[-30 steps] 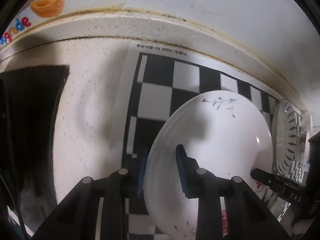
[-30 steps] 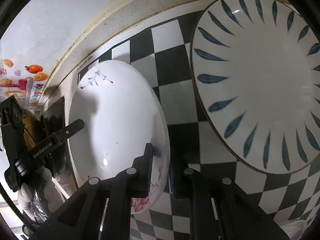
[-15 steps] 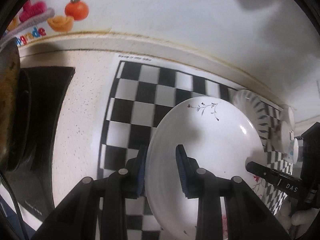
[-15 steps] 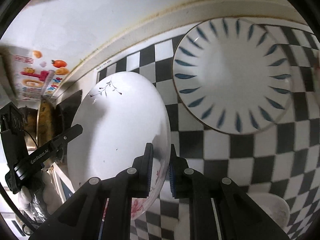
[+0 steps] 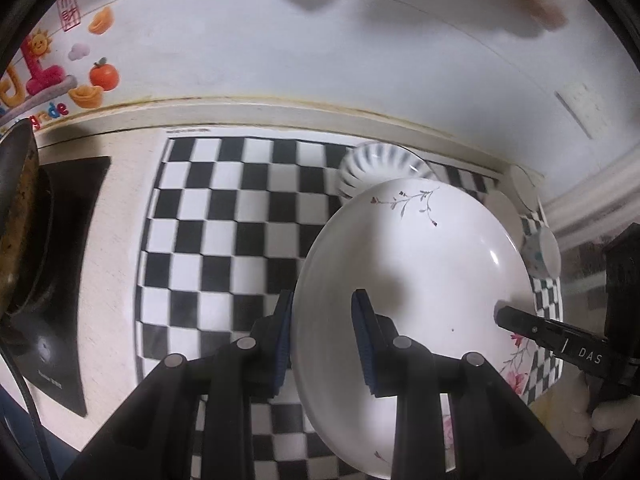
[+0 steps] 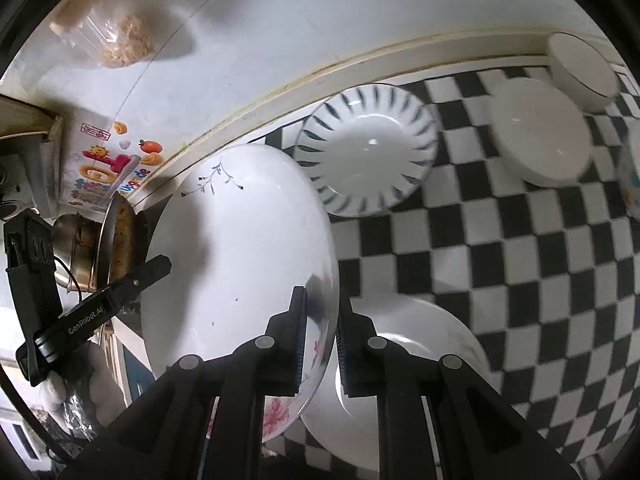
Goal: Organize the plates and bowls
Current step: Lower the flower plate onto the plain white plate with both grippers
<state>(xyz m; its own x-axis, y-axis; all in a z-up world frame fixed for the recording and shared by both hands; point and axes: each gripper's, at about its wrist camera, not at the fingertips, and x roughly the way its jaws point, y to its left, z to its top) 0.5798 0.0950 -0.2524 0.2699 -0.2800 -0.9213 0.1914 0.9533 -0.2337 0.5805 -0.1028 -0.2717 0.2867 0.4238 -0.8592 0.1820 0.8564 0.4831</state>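
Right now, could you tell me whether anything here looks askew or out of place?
Yes: the floral plate is tilted steeply on edge above the checkered mat, pinched at opposite rims by the left tongs and right tongs, while the striped plate lies flat.

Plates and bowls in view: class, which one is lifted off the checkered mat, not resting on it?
The white floral plate, with a twig print and pink flowers. Both the left gripper and the right gripper clamp its rim; the blue-striped plate and plain white bowls lie on the mat.
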